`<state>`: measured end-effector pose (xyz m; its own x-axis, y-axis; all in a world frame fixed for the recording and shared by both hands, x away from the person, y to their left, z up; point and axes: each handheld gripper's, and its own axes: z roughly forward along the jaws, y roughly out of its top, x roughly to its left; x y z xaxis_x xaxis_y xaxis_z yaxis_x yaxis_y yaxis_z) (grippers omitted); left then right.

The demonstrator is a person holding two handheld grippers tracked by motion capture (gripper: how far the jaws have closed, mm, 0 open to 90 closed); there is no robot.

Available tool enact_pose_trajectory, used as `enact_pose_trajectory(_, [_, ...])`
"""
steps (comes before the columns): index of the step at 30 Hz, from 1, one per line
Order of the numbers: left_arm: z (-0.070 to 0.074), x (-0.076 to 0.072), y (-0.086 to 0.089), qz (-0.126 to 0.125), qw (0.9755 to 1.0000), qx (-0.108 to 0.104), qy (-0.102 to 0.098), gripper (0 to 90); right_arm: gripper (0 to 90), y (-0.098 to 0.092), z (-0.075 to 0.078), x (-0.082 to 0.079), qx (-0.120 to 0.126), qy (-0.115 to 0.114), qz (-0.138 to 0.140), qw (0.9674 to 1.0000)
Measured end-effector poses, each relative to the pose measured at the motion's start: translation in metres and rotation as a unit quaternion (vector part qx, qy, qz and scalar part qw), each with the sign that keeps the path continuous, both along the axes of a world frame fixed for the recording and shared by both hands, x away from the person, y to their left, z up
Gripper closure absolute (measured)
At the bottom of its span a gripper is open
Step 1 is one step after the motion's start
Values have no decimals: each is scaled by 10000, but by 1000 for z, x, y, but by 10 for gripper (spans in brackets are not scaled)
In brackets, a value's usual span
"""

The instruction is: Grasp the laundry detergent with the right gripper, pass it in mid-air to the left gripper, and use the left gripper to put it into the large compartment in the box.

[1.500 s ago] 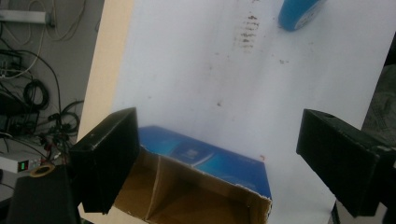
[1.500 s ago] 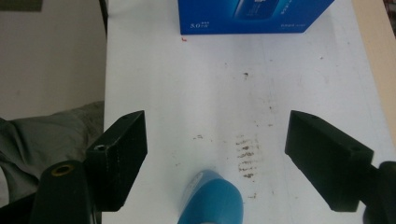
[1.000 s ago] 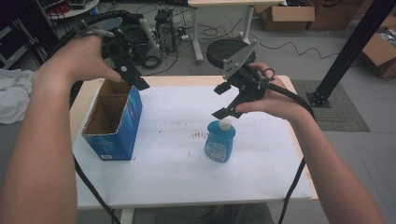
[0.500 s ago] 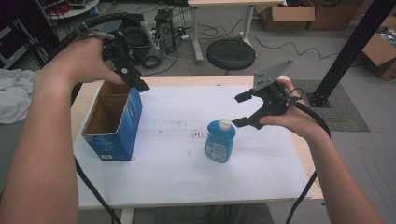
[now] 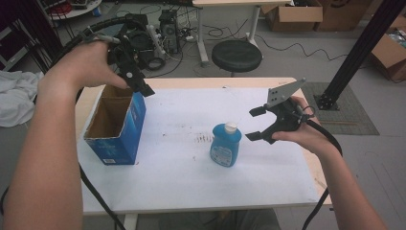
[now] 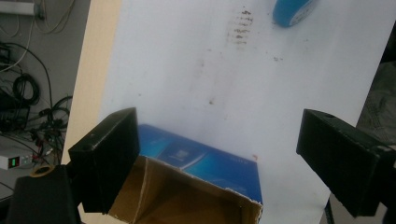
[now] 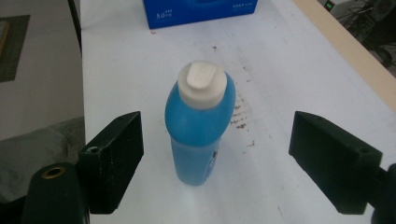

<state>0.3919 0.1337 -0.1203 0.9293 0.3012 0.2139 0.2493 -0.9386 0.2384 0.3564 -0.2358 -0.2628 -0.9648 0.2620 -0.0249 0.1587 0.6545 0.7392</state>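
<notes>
While the blue bottle [image 5: 225, 146] stands up straight near the middle of the table [image 5: 191, 191], a bit toward its right edge, nothing is touching it. Its white cap [image 7: 202, 84] is on top. The right gripper [image 5: 256, 123] hangs in the air just beside the bottle, on its right, with its jaws spread wide and holding nothing. At the table's left edge sits a blue box [image 5: 115, 129] with its top open. The left gripper [image 5: 139, 86] floats above the box's far rim, jaws also wide apart and empty. Brown smudges [image 5: 203, 139] mark the white top between box and bottle.
</notes>
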Motion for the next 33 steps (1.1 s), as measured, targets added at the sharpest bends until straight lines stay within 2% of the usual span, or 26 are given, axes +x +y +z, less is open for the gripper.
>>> enact_pose_trajectory(16, [-2, 0, -3, -19, 10000, 37, 22, 142, 185, 5, -37, -5, -148, 84, -195, 9997])
enact_pose_trajectory(20, [-4, 1, -4, -22, 10000, 28, 27, 142, 194, 9, -46, -6, -88, 95, -262, 9996])
enact_pose_trajectory(29, [-7, 2, -4, -25, 10000, 40, 62, 143, 204, 18, -62, -6, -141, 77, -362, 9992])
enact_pose_trajectory(33, [-8, 2, -3, -21, 10000, 30, 69, 143, 212, 23, -68, -6, -72, 105, -352, 9993])
